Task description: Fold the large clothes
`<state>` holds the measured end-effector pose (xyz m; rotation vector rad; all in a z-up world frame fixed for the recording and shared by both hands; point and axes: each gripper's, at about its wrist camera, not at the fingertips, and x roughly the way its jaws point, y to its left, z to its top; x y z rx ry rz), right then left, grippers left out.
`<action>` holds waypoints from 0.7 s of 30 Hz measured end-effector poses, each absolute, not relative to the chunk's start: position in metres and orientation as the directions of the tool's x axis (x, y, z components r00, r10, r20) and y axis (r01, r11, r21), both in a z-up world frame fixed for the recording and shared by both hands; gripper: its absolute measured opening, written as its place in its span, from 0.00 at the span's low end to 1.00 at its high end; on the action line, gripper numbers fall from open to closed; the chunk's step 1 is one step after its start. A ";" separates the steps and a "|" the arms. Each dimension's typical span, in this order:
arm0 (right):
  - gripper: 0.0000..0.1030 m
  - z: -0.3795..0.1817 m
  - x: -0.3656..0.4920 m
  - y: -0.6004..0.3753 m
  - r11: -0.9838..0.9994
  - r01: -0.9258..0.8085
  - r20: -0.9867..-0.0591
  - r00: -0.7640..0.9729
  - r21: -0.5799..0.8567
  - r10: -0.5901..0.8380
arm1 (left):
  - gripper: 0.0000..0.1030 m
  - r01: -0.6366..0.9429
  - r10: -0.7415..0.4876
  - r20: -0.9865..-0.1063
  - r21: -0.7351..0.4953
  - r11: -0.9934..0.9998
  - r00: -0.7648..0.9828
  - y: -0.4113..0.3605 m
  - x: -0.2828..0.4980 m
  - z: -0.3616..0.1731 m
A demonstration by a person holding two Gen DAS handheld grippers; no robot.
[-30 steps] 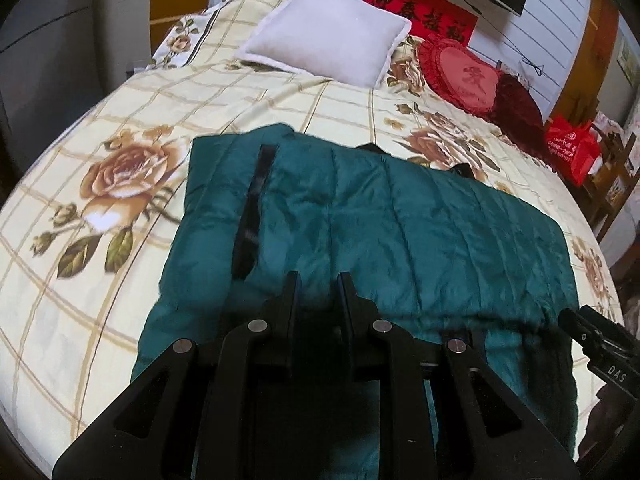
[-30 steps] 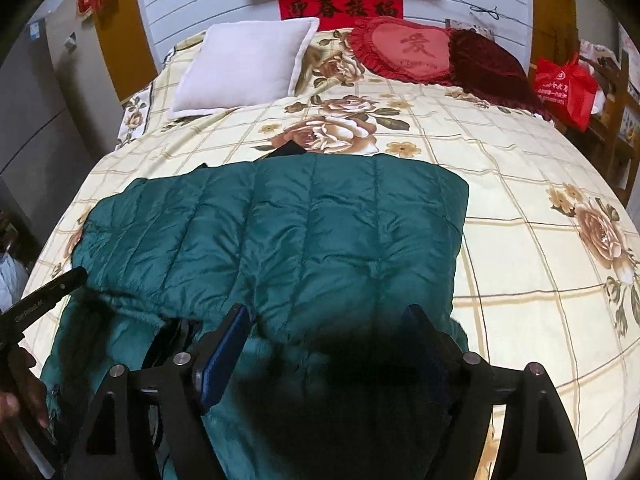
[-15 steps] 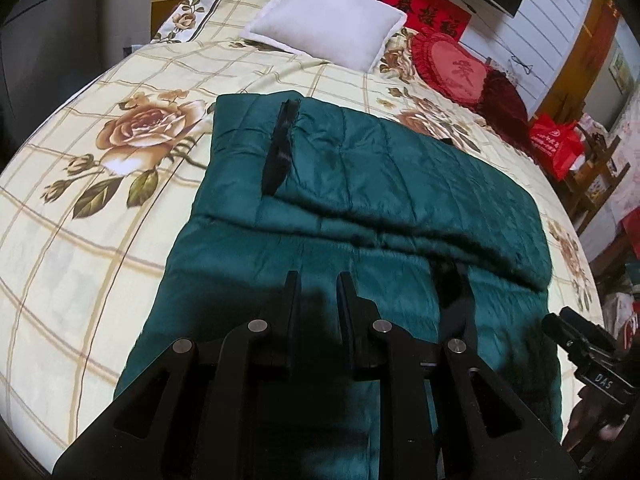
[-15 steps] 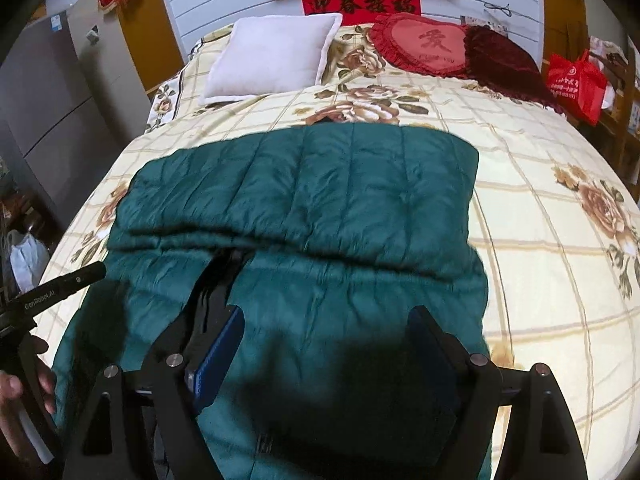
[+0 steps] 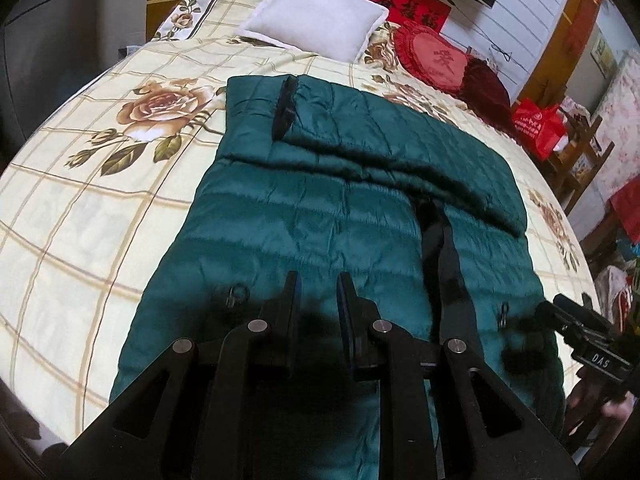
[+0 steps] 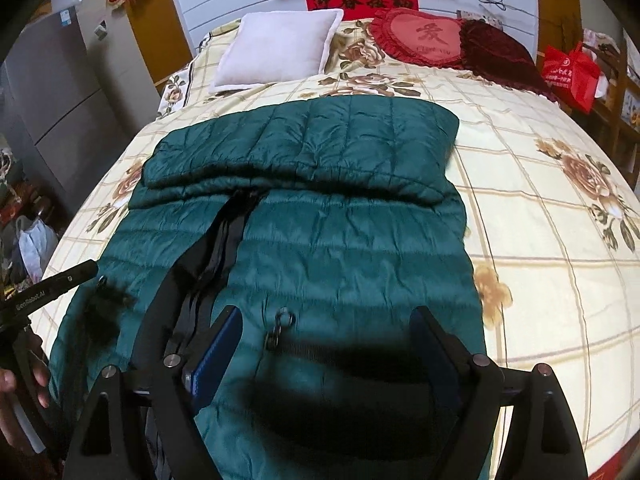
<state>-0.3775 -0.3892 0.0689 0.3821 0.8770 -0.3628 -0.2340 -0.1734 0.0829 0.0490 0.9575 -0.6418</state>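
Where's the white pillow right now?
The white pillow lies at the head of the bed, top left in the right wrist view, left of the red heart cushion and beyond the green jacket.

Dark green quilted jacket [image 6: 344, 248] w/ black zip. Bedspread [image 6: 528, 208]: cream, tan checks, brown roses. Pillow [image 6: 280, 50] white, heart cushion [image 6: 424, 38] red, bag [image 6: 572, 72] red.

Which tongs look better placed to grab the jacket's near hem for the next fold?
Probably the right tongs: the jaws stand wide with nothing between them, over the green quilted jacket beside its zipper pull. The left tongs are nearly shut.
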 end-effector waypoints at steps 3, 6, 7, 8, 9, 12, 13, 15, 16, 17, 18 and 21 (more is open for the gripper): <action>0.82 0.065 -0.386 -0.384 0.872 0.457 -0.806 0.576 0.177 -0.138 | 0.17 0.545 -0.476 -0.773 -0.205 0.813 0.419 -0.169 -0.247 0.083; 0.83 0.061 -0.394 -0.377 0.875 0.452 -0.814 0.566 0.174 -0.130 | 0.17 0.555 -0.472 -0.778 -0.195 0.809 0.414 -0.164 -0.257 0.081; 0.83 0.060 -0.397 -0.375 0.877 0.448 -0.817 0.563 0.173 -0.127 | 0.17 0.559 -0.472 -0.780 -0.194 0.806 0.411 -0.161 -0.261 0.080; 0.83 0.059 -0.400 -0.372 0.877 0.447 -0.817 0.563 0.173 -0.126 | 0.17 0.561 -0.469 -0.780 -0.187 0.806 0.413 -0.159 -0.265 0.079; 0.83 0.059 -0.403 -0.370 0.878 0.447 -0.818 0.561 0.173 -0.124 | 0.17 0.562 -0.465 -0.781 -0.180 0.807 0.418 -0.158 -0.267 0.079; 0.84 0.057 -0.412 -0.366 0.877 0.448 -0.822 0.556 0.172 -0.123 | 0.17 0.564 -0.452 -0.778 -0.155 0.811 0.436 -0.152 -0.275 0.079; 0.84 0.057 -0.414 -0.365 0.877 0.448 -0.823 0.554 0.172 -0.122 | 0.17 0.565 -0.450 -0.778 -0.151 0.812 0.439 -0.149 -0.277 0.079; 0.84 0.055 -0.418 -0.363 0.879 0.446 -0.827 0.549 0.168 -0.121 | 0.17 0.564 -0.441 -0.778 -0.138 0.814 0.447 -0.144 -0.281 0.079; 0.84 0.055 -0.419 -0.362 0.881 0.443 -0.827 0.549 0.167 -0.119 | 0.17 0.563 -0.438 -0.779 -0.133 0.816 0.450 -0.142 -0.283 0.079; 0.84 0.054 -0.421 -0.361 0.882 0.441 -0.828 0.548 0.166 -0.118 | 0.17 0.562 -0.434 -0.779 -0.129 0.817 0.452 -0.139 -0.284 0.079; 0.85 0.054 -0.423 -0.360 0.883 0.439 -0.829 0.547 0.166 -0.116 | 0.17 0.562 -0.432 -0.780 -0.127 0.817 0.453 -0.137 -0.286 0.078; 0.86 0.054 -0.430 -0.358 0.883 0.437 -0.831 0.546 0.170 -0.110 | 0.17 0.559 -0.430 -0.782 -0.128 0.819 0.451 -0.130 -0.289 0.077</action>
